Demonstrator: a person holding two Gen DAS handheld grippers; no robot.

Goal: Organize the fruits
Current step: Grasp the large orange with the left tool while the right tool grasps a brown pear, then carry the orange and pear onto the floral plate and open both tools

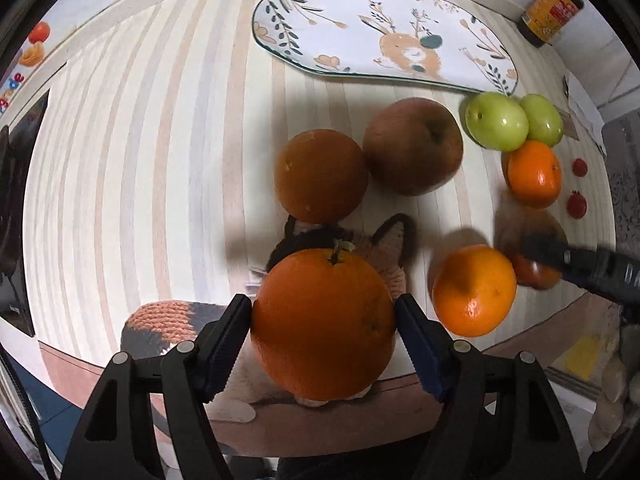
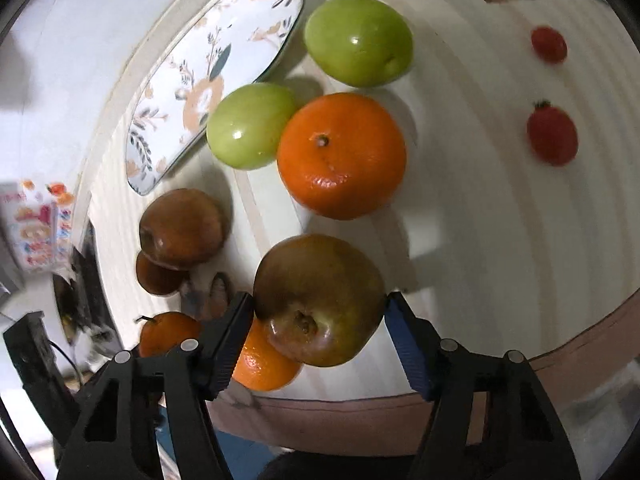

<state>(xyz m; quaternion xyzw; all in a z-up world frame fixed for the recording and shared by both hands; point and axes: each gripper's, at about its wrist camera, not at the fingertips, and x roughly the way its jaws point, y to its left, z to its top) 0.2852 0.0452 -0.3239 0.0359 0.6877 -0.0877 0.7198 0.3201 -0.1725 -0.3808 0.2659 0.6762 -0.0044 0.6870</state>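
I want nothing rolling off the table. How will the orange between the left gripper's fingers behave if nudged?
The orange is round, so it would likely roll. It sits near the table edge, so a fall seems possible. Its dimpled rind probably grips the left gripper pads well.

Four oranges (image 1: pixel 323 326), two green apples (image 1: pixel 497 121)

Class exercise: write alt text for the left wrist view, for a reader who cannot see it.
The left gripper has its two pads against the sides of a stemmed orange near the edge of a striped table. Beyond lie another orange, a brown apple, two green fruits and an empty floral plate.
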